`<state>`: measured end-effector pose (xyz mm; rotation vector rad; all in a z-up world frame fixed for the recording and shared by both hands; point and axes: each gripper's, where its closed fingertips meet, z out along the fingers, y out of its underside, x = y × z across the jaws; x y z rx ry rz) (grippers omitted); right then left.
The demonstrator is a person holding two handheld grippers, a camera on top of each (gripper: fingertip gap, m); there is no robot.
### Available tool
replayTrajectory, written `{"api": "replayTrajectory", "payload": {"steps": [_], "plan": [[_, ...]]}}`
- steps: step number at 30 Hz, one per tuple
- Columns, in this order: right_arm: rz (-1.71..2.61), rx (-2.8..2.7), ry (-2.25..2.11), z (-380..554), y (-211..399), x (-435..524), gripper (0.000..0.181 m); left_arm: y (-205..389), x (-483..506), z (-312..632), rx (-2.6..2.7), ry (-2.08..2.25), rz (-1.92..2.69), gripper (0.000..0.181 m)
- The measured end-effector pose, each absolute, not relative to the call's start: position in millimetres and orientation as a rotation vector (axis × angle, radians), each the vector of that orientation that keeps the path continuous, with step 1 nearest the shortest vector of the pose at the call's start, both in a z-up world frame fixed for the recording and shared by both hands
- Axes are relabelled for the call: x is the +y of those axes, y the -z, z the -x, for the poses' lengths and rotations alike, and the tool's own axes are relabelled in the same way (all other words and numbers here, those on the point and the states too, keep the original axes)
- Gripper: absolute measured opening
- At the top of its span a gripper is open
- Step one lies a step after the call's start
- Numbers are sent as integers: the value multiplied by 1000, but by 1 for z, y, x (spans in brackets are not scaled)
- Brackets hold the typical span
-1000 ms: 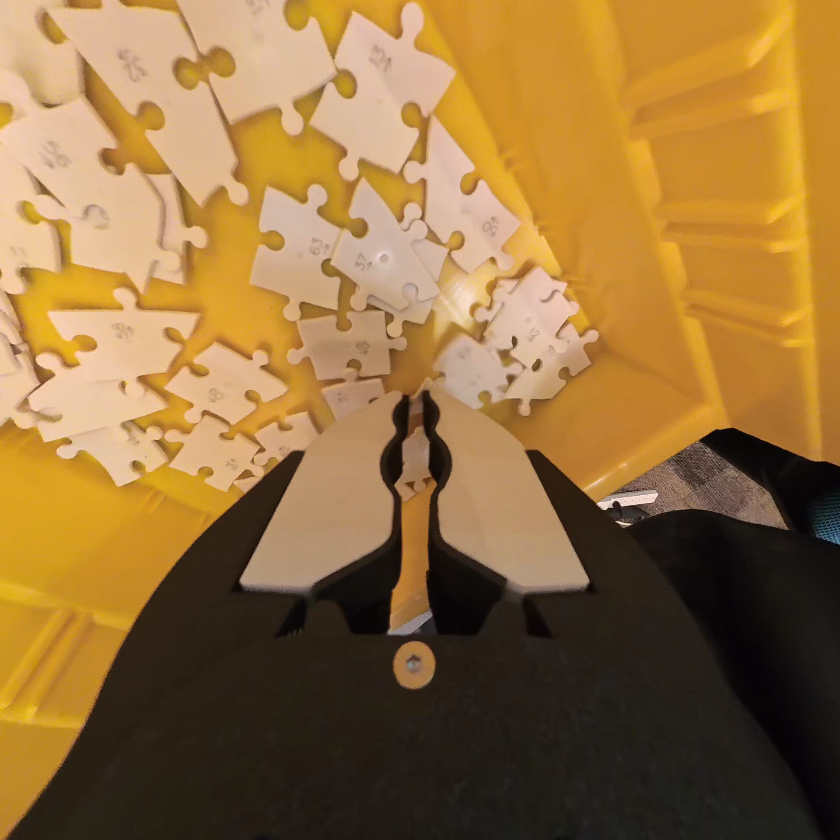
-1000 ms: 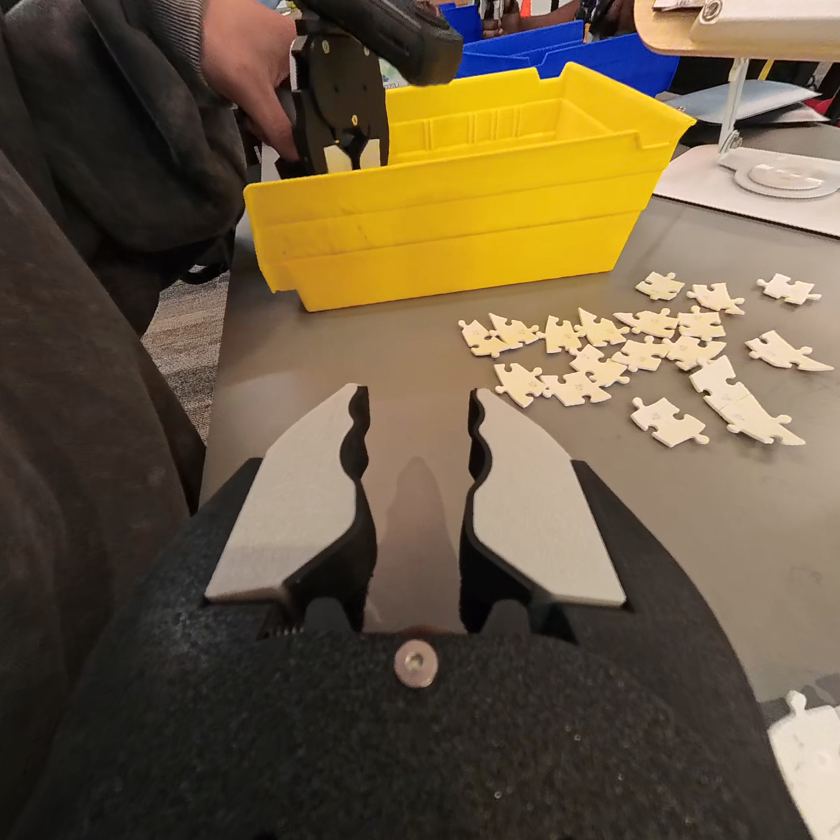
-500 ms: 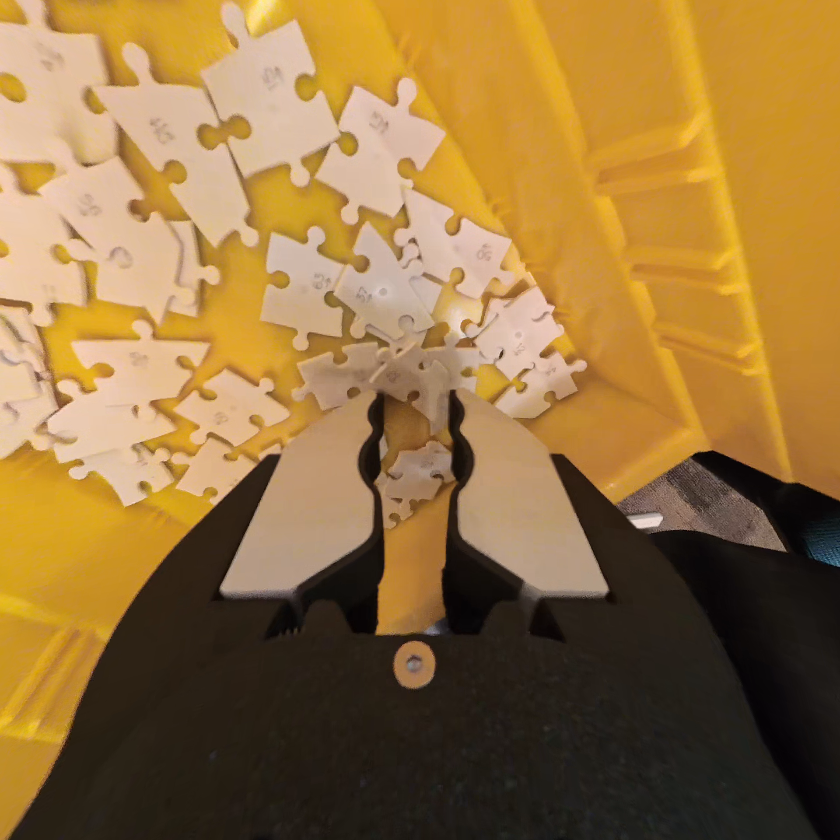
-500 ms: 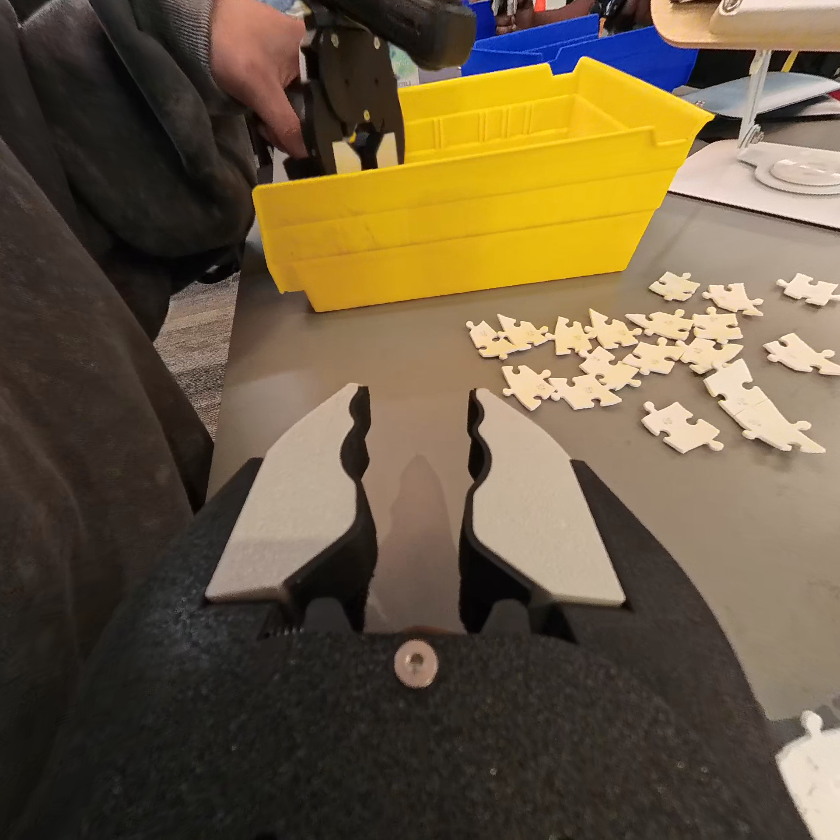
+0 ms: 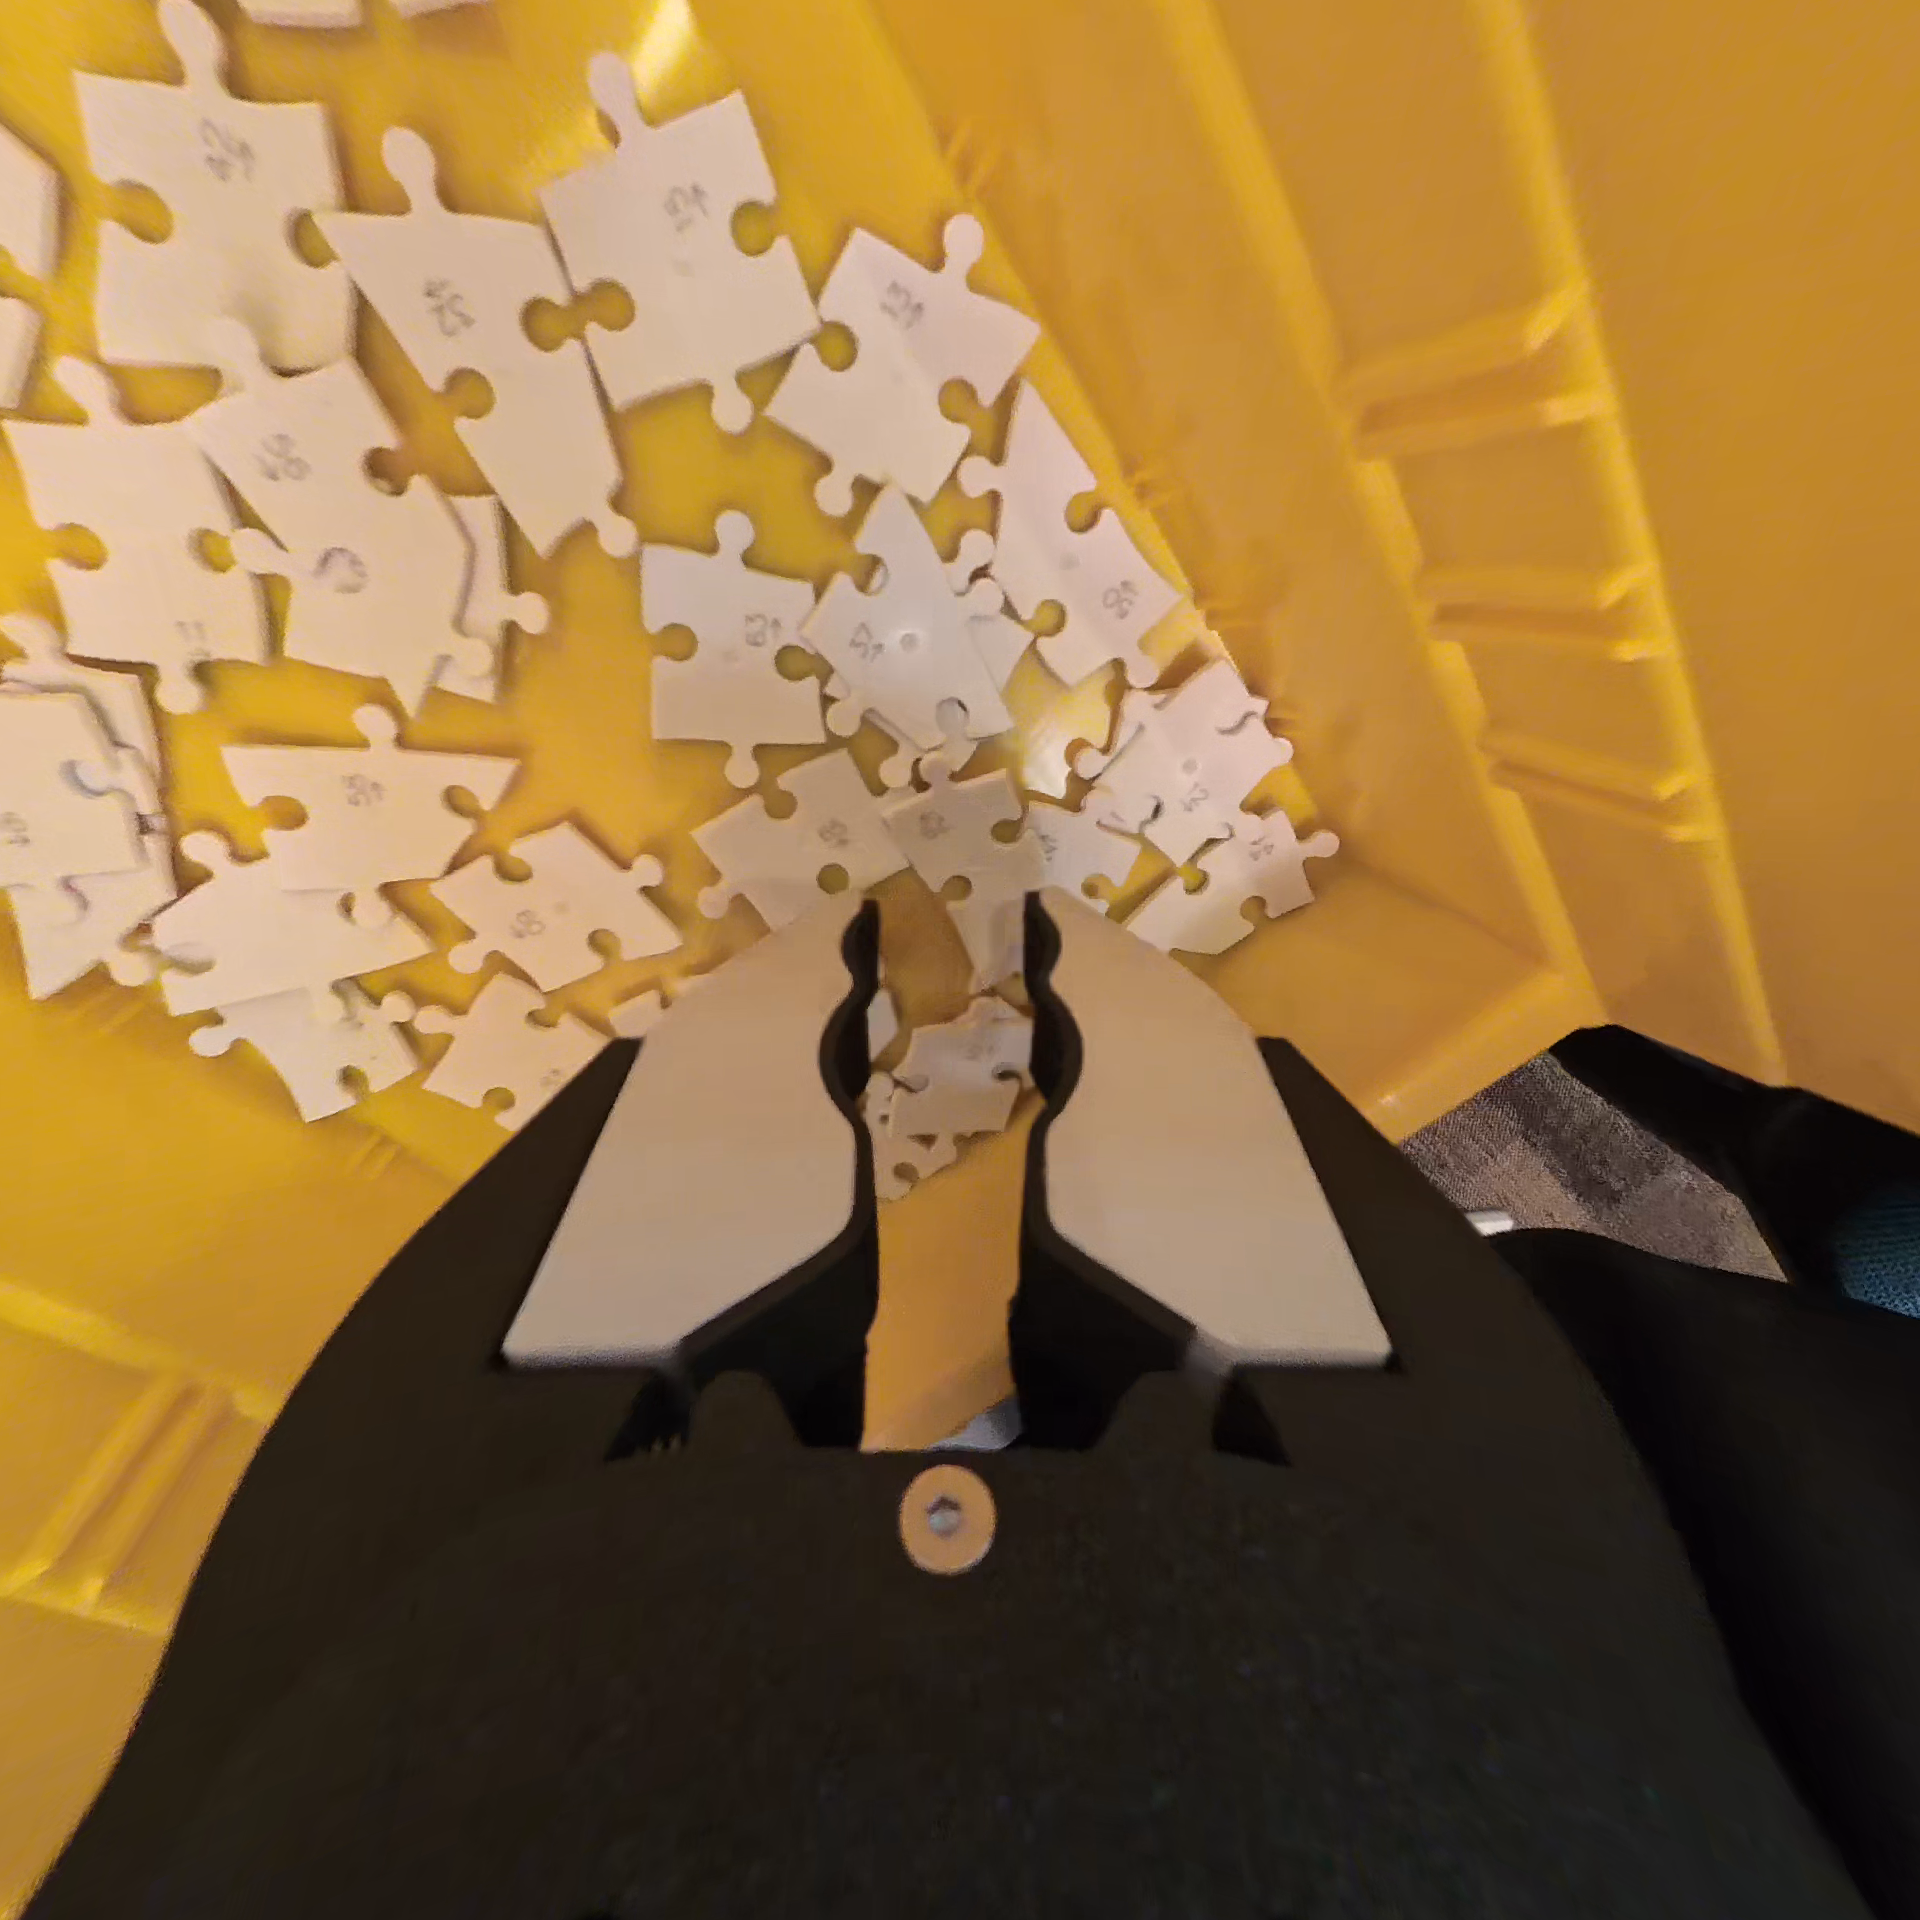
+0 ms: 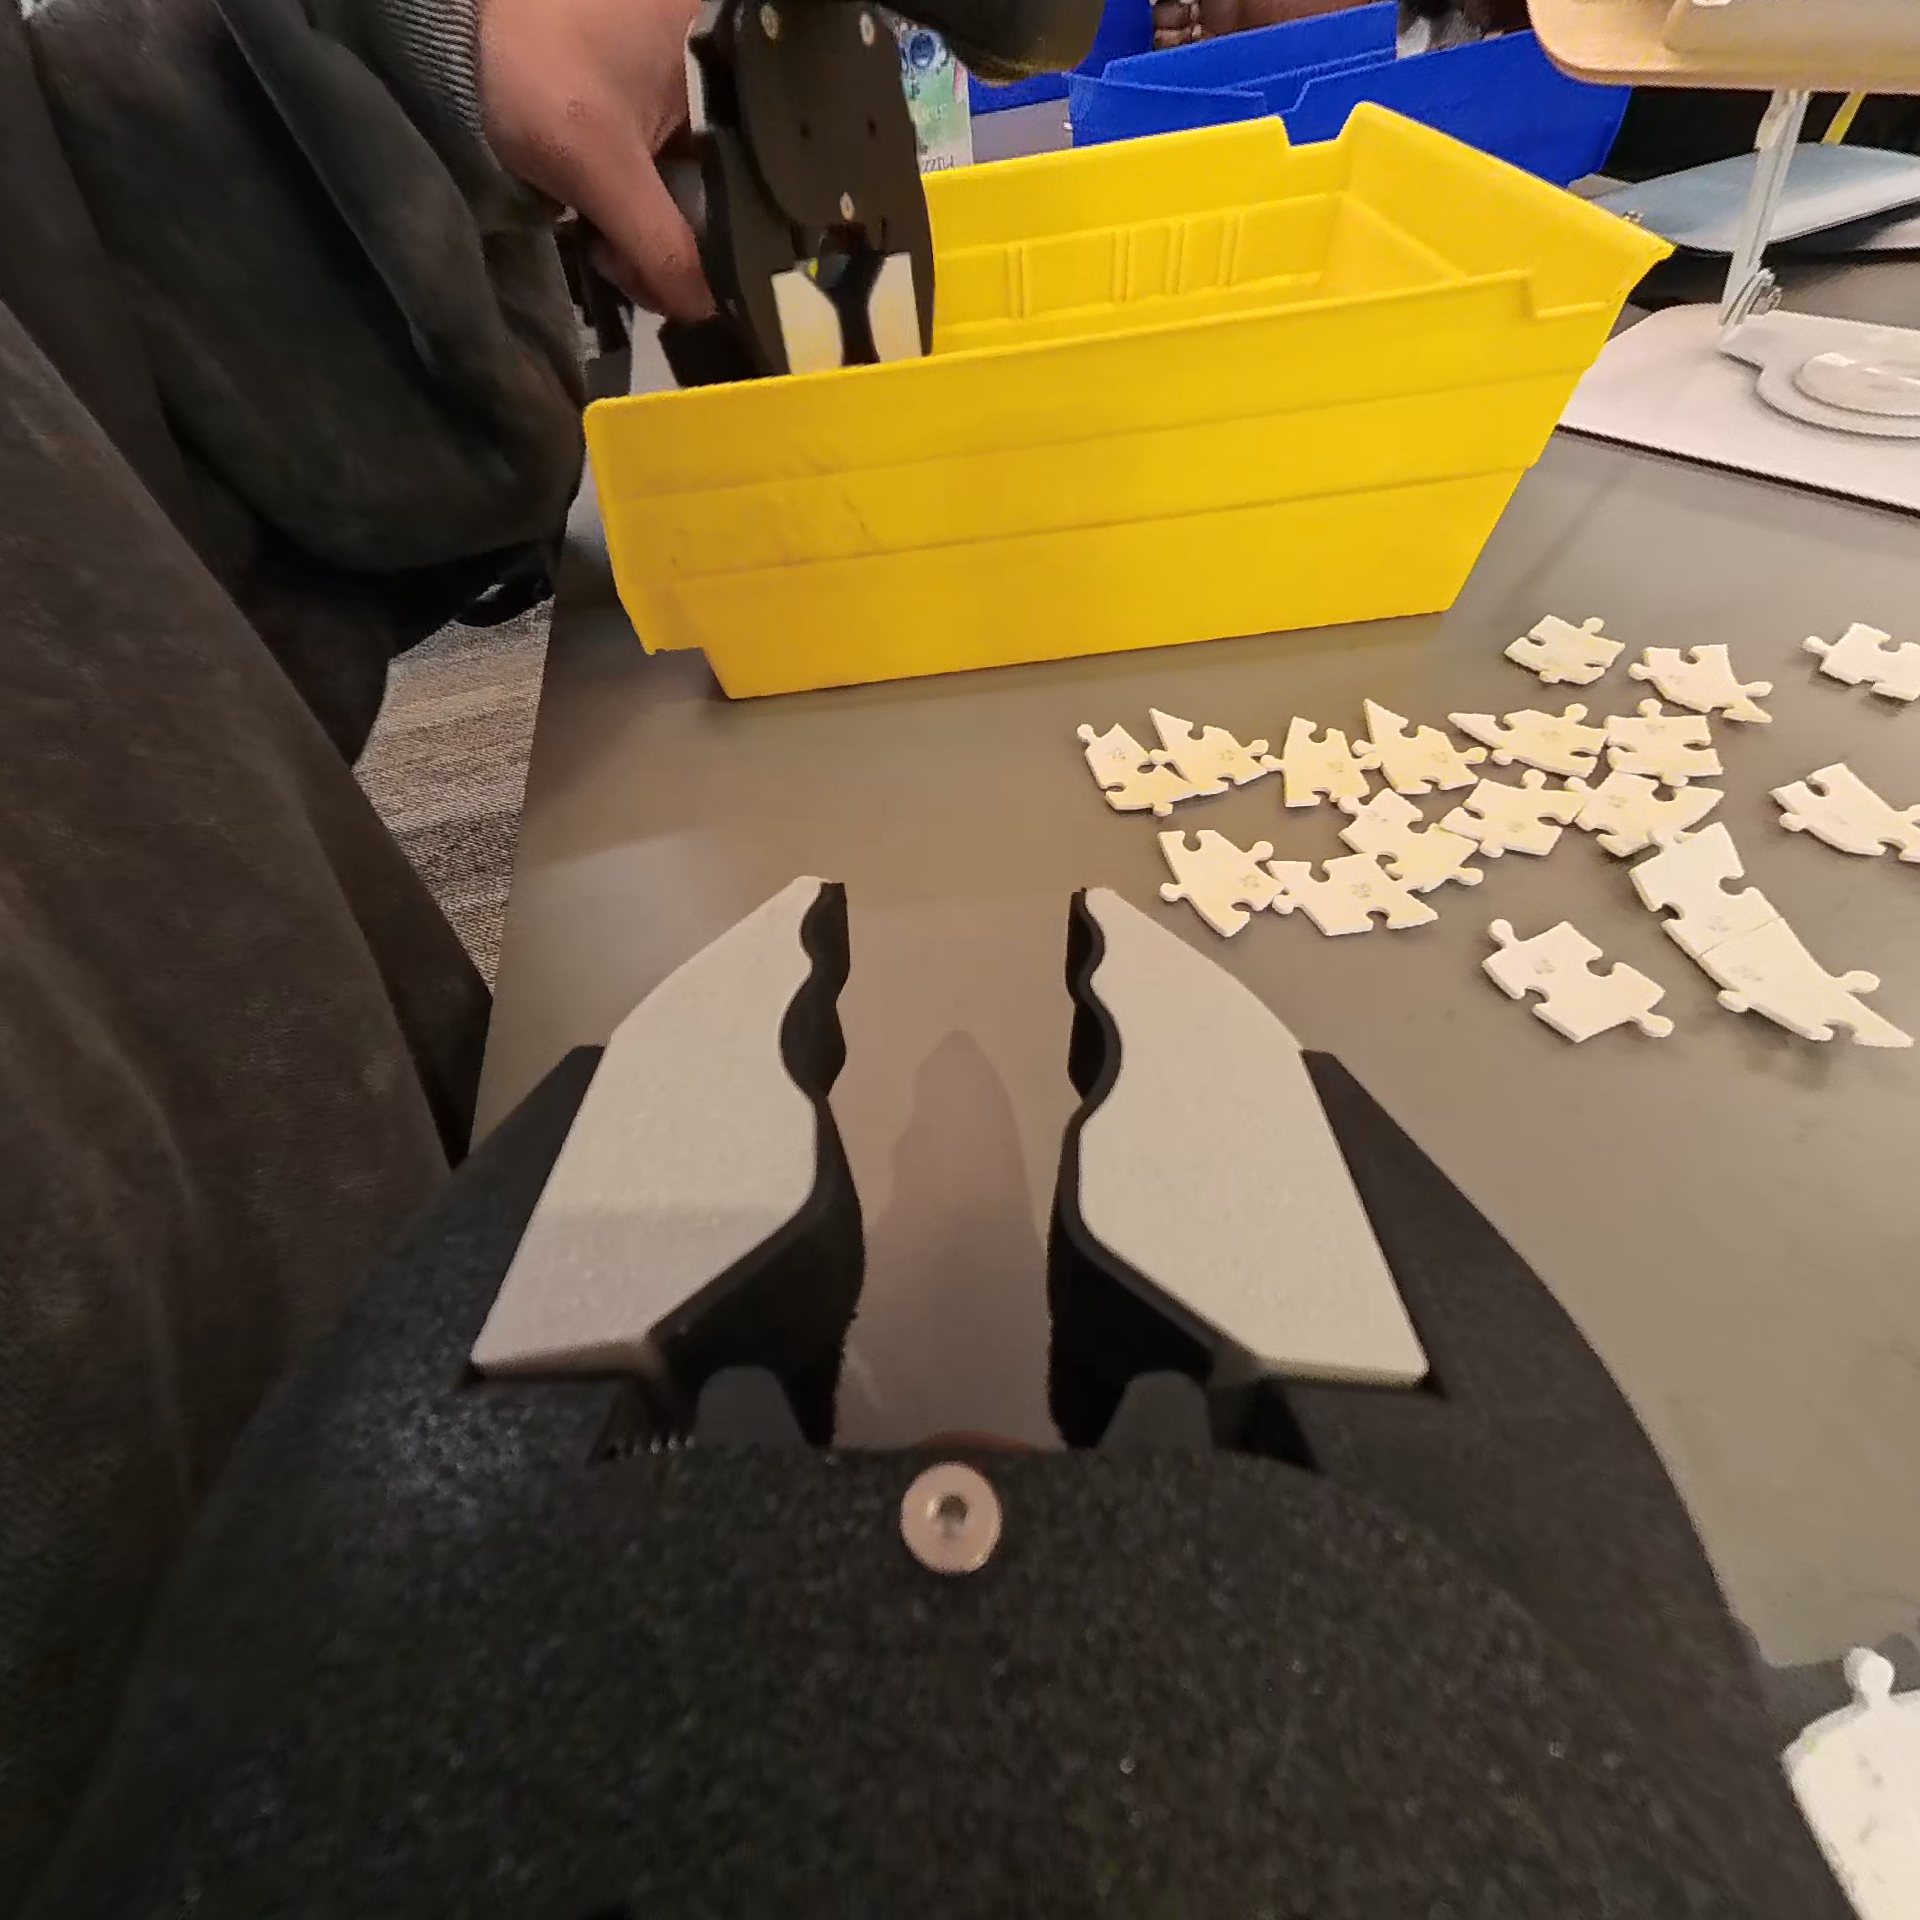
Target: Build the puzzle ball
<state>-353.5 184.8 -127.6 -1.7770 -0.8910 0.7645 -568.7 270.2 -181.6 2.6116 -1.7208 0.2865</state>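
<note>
1. White puzzle pieces (image 5: pixel 727 644) are lying scattered and overlapping on the floor of a yellow bin (image 5: pixel 1299 416); faint markings are carried on them.
2. One small piece (image 5: pixel 956 1070) is seen in the gap between the left gripper's (image 5: pixel 948 914) fingers (image 5: pixel 727 1122); whether it is being touched cannot be told. The fingers are held apart, with nothing pinched.
3. In the right wrist view the left gripper (image 6: pixel 847 322) is being held by a hand (image 6: pixel 592 135) over the near left corner of the yellow bin (image 6: pixel 1091 540).
4. A second lot of loose pieces (image 6: pixel 1475 821) is lying on the grey surface (image 6: pixel 831 758), to the right of the bin.
5. The right gripper (image 6: pixel 956 904) is hovering low over the surface with fingers (image 6: pixel 686 1164) spread and nothing between them, the loose pieces lying ahead to its right.
6. Blue bins (image 6: pixel 1351 73) are standing behind.
</note>
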Motion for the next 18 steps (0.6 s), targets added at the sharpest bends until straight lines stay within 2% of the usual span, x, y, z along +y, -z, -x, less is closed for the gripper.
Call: {"api": "replayTrajectory", "payload": {"steps": [3,8,11,15,18], "plan": [[1774,-894,-763,354,127,184,40,189,267,572,-1723,-218,-2584,35],[1777,-904,-759,354,128,183,40,191,277,573,-1767,-82,-2599,26],[1779,-911,-754,355,129,183,40,190,290,581,-1743,8,-2651,28],[1783,-918,-750,355,129,183,39,178,285,568,-1740,-193,-2720,30],[1787,-920,-751,356,130,184,39,170,259,541,-1894,-448,-2602,30]]}}
